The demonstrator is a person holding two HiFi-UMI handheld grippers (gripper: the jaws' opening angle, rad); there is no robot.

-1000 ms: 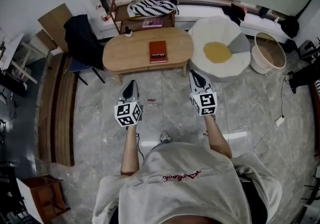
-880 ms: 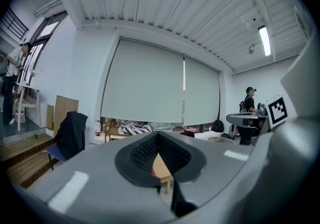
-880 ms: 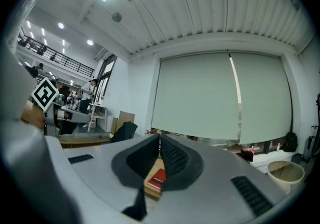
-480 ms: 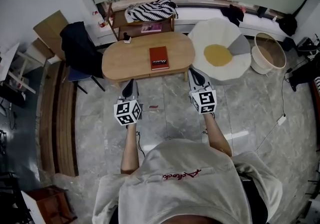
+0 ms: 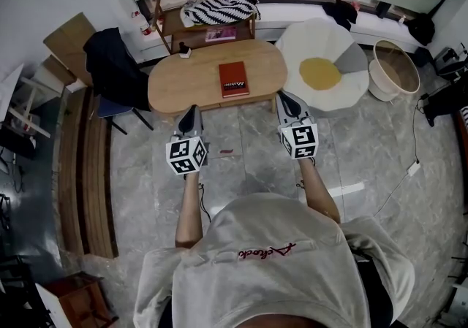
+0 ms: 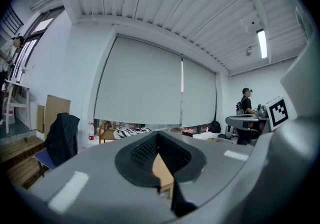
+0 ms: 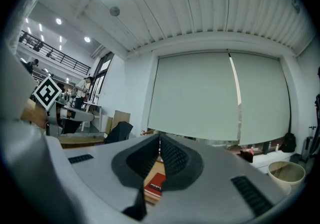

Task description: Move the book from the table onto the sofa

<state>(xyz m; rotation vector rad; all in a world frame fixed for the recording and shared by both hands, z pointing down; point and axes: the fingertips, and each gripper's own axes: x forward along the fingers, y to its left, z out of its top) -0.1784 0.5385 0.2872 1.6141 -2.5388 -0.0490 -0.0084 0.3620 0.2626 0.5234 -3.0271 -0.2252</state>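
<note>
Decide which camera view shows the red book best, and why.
Head view: the red book lies fully visible, cover up, on the wooden table. The right gripper view shows only a slice between the jaws; the left gripper view shows no clear book.

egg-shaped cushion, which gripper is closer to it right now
Right. The right gripper is close to the near left edge of the egg-shaped cushion; the left gripper is farther left, in front of the table.

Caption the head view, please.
Left hand-held gripper and right hand-held gripper, both shut, face red book on wooden table.
</note>
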